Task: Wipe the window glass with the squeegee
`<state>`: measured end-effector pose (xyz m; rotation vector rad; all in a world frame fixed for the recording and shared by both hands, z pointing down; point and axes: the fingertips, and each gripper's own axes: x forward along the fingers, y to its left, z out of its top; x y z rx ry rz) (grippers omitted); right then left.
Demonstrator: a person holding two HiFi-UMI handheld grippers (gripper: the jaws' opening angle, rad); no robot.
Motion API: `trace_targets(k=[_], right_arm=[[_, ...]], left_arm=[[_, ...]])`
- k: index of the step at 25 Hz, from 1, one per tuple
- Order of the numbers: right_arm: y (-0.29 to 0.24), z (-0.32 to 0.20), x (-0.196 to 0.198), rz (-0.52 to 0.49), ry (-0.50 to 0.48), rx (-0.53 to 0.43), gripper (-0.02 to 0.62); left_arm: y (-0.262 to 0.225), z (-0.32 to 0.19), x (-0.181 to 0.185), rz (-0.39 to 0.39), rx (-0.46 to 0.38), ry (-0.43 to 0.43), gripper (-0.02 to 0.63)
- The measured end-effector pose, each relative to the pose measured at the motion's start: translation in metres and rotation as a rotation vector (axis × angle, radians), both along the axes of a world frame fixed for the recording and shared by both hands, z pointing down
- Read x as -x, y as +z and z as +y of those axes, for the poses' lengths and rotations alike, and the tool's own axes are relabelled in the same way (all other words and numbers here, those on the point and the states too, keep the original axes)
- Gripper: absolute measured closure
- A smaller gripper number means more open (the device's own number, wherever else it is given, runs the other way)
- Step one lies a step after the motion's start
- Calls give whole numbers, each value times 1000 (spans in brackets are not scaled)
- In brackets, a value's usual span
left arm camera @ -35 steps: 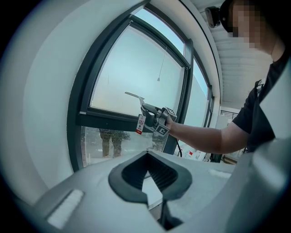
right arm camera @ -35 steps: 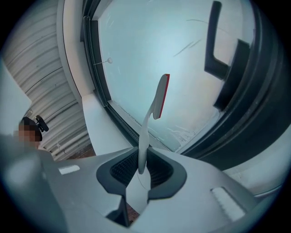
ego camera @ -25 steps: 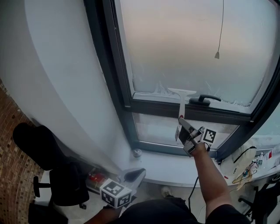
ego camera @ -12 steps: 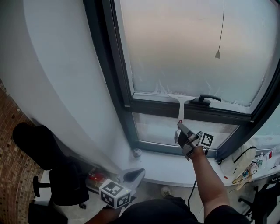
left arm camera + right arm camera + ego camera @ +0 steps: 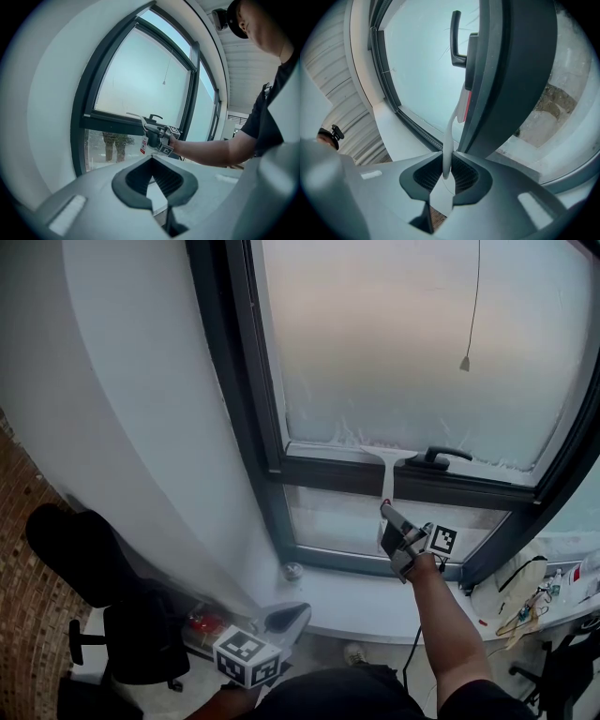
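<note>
1. Since a second ago the squeegee [image 5: 386,457] has slid down the frosted window glass [image 5: 412,343]. Its blade now lies at the bottom edge of the upper pane, against the dark crossbar [image 5: 328,472] and just beside the window handle [image 5: 441,455]. The right gripper [image 5: 388,514] has dropped a little with it.
2. The right gripper's jaws are closed on the lower end of the squeegee's thin white handle, which stands up between the ribbed pads toward the pane.
3. The left gripper [image 5: 284,617] hangs low, near the person's body and below the sill [image 5: 356,601]. Its jaws stand slightly apart with nothing between them.
4. The squeegee looks light, with a stiff plastic stem and probably a soft blade edge. The stem is slim and smooth, so it may well twist or pivot in the pads when pressed on the glass.
5. The grip at the end of the handle gives reach. A hold nearer the blade would likely give firmer pressure.
6. This stroke looks finished, and the next would probably start higher on the pane.
</note>
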<state>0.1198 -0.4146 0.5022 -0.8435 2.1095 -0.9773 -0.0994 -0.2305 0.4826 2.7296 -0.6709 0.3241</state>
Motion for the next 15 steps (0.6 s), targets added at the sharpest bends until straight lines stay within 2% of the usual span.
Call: trace_targets(k=[8, 15], right_arm=[[-29, 23, 17, 24, -4, -70, 515], [-52, 81, 29, 25, 47, -103, 515]], left_arm=[[-5, 6, 10, 31, -7, 15, 606], [0, 32, 17, 47, 2, 92, 606]])
